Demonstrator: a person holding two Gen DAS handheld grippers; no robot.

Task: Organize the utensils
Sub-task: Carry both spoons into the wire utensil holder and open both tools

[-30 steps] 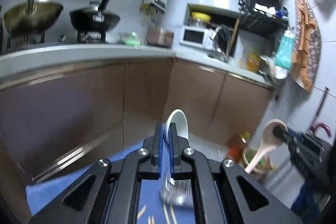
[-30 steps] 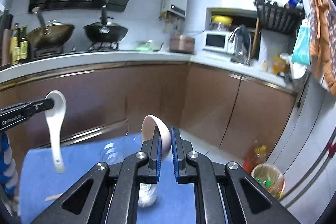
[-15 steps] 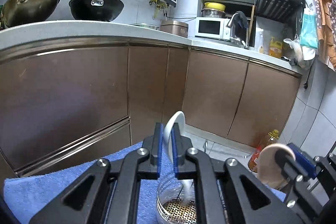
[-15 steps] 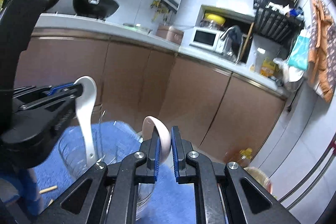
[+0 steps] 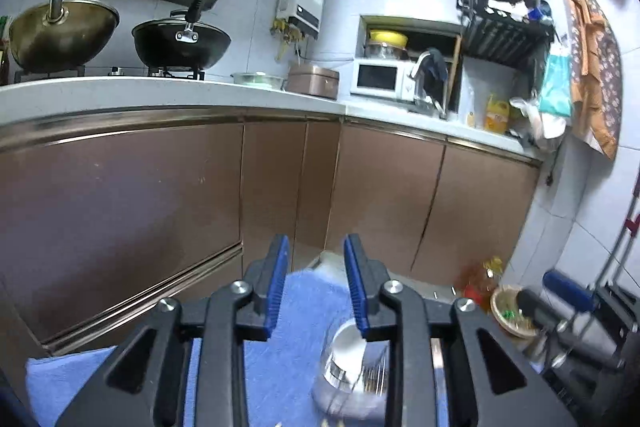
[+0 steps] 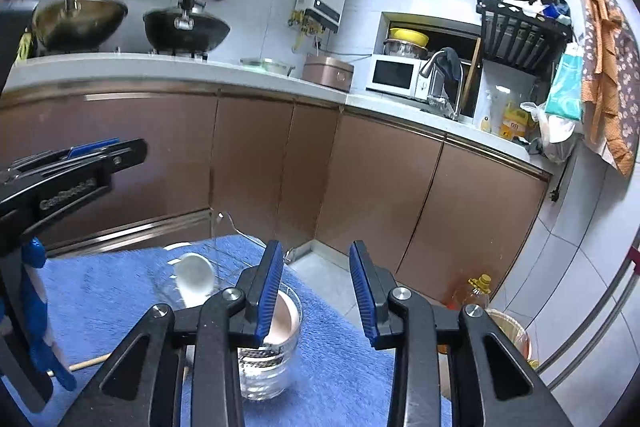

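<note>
Both spoons dropped since earlier frame: white spoon [image 6: 195,273] and pink spoon [image 6: 285,321] now in glass jar [image 6: 276,355] on blue cloth [image 6: 340,367]. Left gripper [image 5: 316,283], right gripper [image 6: 316,287]: jaws opening, empty. Chopstick [image 6: 86,361] left on cloth.

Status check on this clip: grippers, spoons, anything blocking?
Left gripper and right gripper jaws opening, nothing between them. White ceramic spoon in clear glass jar; pink ceramic spoon in the nearer glass jar. Nothing blocking.
</note>
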